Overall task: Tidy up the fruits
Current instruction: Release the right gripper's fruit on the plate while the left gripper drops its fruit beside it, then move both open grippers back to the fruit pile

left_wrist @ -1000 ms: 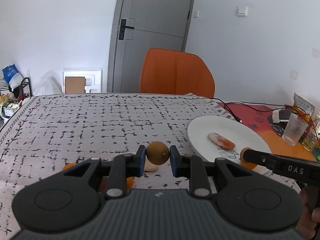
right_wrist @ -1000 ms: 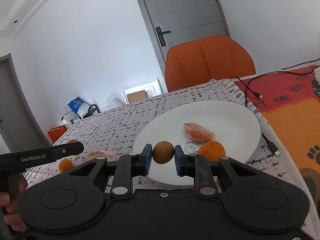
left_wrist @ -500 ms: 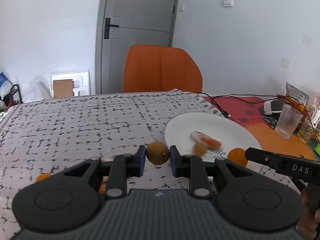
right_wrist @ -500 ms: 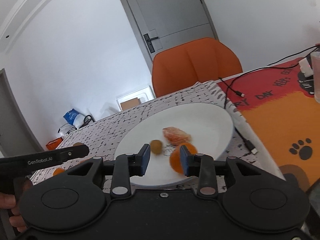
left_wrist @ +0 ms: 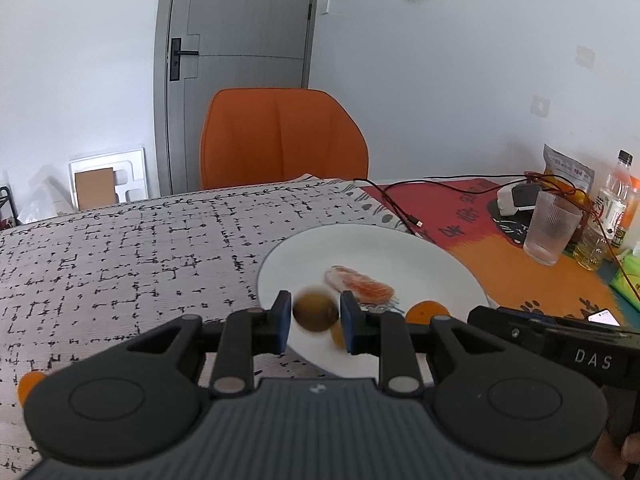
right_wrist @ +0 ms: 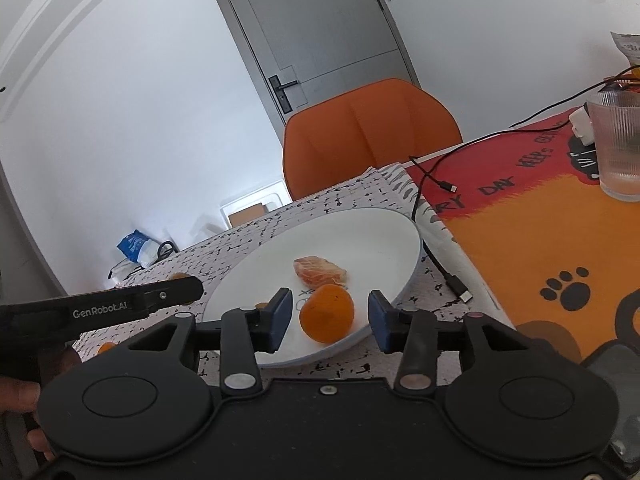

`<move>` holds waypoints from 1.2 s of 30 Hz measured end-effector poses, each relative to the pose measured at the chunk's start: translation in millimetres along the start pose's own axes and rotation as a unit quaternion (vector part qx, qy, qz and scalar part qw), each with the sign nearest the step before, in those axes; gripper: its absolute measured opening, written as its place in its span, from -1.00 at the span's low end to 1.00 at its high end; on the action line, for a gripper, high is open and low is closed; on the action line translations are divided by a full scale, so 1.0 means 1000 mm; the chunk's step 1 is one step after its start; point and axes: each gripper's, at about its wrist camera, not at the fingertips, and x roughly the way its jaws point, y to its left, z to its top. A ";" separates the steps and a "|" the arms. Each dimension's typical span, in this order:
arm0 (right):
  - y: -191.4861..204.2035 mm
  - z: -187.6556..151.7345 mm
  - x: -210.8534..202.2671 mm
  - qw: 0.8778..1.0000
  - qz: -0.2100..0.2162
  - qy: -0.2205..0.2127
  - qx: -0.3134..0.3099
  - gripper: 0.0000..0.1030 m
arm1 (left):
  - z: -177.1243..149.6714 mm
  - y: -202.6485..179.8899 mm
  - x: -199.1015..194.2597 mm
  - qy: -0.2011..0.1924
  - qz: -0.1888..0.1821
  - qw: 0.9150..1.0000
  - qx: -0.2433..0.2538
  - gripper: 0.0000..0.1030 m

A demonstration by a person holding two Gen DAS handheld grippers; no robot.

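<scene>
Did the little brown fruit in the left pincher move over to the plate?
Yes. The brown fruit, gripped by the left gripper, was over the patterned cloth left of the white plate; now it hangs over the plate's near-left rim.

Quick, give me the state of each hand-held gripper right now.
Left hand-held gripper: shut on the brown round fruit, over the white plate.
Right hand-held gripper: open, jaws just widened, holding nothing.

A round brown fruit [left_wrist: 315, 313] hangs over the white plate [left_wrist: 420, 252] holding an orange [right_wrist: 327, 312].
</scene>
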 end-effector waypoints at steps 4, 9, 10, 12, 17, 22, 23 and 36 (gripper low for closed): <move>-0.001 -0.001 0.000 1.000 0.001 0.002 0.001 -0.12 | 0.000 -0.002 -0.003 -0.006 0.011 1.000 0.011 -0.44; 0.002 -0.001 0.002 1.000 0.003 0.003 -0.001 -0.09 | 0.000 0.010 -0.010 -0.005 0.025 1.000 0.000 -0.24; 0.004 -0.002 0.002 1.000 0.005 0.003 -0.002 -0.07 | -0.001 0.014 -0.012 -0.006 0.030 1.000 -0.004 -0.13; 0.007 -0.002 0.001 1.000 0.006 0.002 -0.006 0.00 | -0.001 0.021 -0.017 -0.009 0.037 0.999 -0.012 0.00; 0.018 -0.002 0.003 1.000 0.011 0.005 -0.015 0.02 | -0.004 0.040 -0.029 -0.013 0.061 0.998 -0.029 0.20; 0.032 -0.002 0.005 0.999 0.018 0.008 -0.027 0.12 | -0.008 0.059 -0.042 -0.017 0.081 0.996 -0.047 0.36; 0.036 -0.003 0.005 0.999 0.019 0.008 -0.030 0.15 | -0.009 0.061 -0.044 -0.018 0.086 0.995 -0.049 0.46; 0.066 -0.006 0.008 0.998 0.009 -0.003 -0.058 1.00 | -0.029 0.093 -0.067 -0.019 0.134 0.988 -0.075 0.77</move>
